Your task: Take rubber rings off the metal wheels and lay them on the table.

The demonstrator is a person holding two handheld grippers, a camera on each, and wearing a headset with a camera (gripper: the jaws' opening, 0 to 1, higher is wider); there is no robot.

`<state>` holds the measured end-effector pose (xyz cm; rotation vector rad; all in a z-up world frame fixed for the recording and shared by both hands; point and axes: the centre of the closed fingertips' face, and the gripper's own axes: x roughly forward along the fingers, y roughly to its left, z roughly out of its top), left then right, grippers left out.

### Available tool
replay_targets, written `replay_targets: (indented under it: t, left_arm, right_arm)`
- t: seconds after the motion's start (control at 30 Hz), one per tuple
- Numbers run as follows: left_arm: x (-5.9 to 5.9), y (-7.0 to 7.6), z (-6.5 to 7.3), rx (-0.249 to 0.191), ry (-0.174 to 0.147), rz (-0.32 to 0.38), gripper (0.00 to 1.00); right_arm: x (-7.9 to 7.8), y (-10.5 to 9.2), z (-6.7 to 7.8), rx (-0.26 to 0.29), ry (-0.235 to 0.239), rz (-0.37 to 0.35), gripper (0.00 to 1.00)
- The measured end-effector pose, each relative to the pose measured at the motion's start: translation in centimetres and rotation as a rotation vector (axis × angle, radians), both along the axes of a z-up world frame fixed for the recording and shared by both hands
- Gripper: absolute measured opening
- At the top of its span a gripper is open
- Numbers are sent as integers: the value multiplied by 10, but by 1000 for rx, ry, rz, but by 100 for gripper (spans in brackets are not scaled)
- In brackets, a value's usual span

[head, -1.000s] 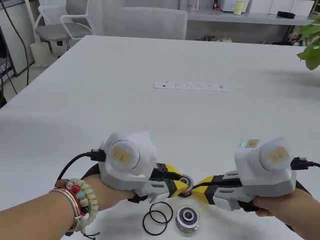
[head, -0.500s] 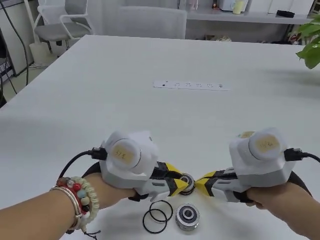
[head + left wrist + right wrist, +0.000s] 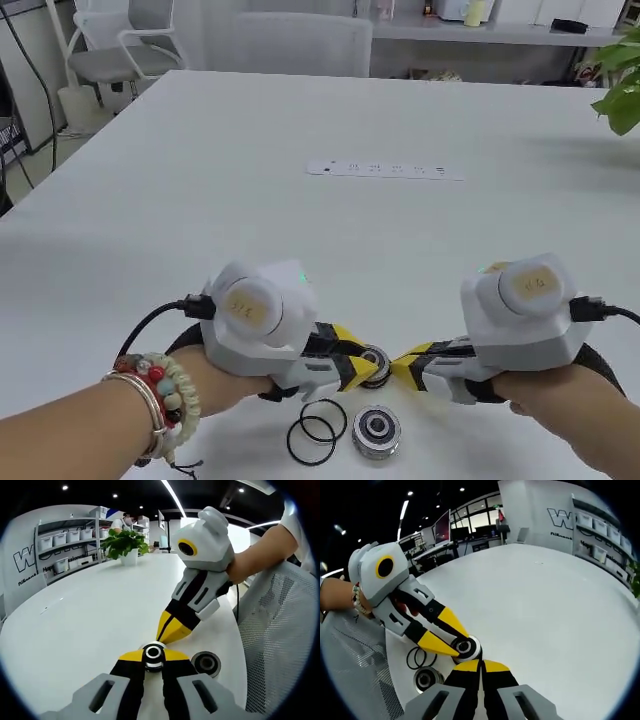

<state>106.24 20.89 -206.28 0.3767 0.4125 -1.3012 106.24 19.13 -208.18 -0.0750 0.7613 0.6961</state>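
Office chairs [image 3: 110, 45] and a potted plant [image 3: 622, 85] edge the room around a wide white tabletop [image 3: 300, 230], where the work sits at the near edge. The left gripper [image 3: 352, 366] is clamped on a metal wheel [image 3: 375, 364], apparently to steady it. The right gripper [image 3: 405, 364], jaws together, noses the wheel's rim, likely to work a rubber ring loose. Nearer the person lie a second wheel [image 3: 377, 432] and two overlapping black rings [image 3: 317, 427].

power strip [image 3: 384, 171], office chair [image 3: 120, 45], potted plant [image 3: 622, 85]
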Motion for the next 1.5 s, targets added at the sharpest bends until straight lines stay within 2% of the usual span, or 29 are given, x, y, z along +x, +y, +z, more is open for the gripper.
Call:
replay_targets:
  t: [0.07,0.2,0.3,0.33,0.4,0.57,0.6,0.7,0.9,1.5]
  left_arm:
    - [0,0,0,-2,1,1,8]
    - [0,0,0,-10,1,0,8]
    - [0,0,0,-11,0,-1,8]
    - [0,0,0,-12,0,-1,8]
    - [0,0,0,-14,-1,0,8]
    - [0,0,0,-19,-3,-2,8]
    - [0,0,0,-19,-4,-1,8]
    - [0,0,0,-18,-6,1,8]
    - [0,0,0,-17,-7,3,8]
    - [0,0,0,-22,-6,7,8]
  right_arm:
    - [0,0,-1,1,0,4,0]
    - [0,-1,0,78,48,-50,0]
    - [-1,-1,3,159,105,-108,0]
    - [0,-1,6,206,126,-138,0]
    - [0,0,10,257,141,-154,0]
    - [-3,3,12,257,144,-155,0]
    - [-4,8,16,290,153,-151,0]
    - [-3,6,13,262,146,-157,0]
    - [-4,6,14,270,156,-167,0]
    - [-3,9,18,255,144,-143,0]
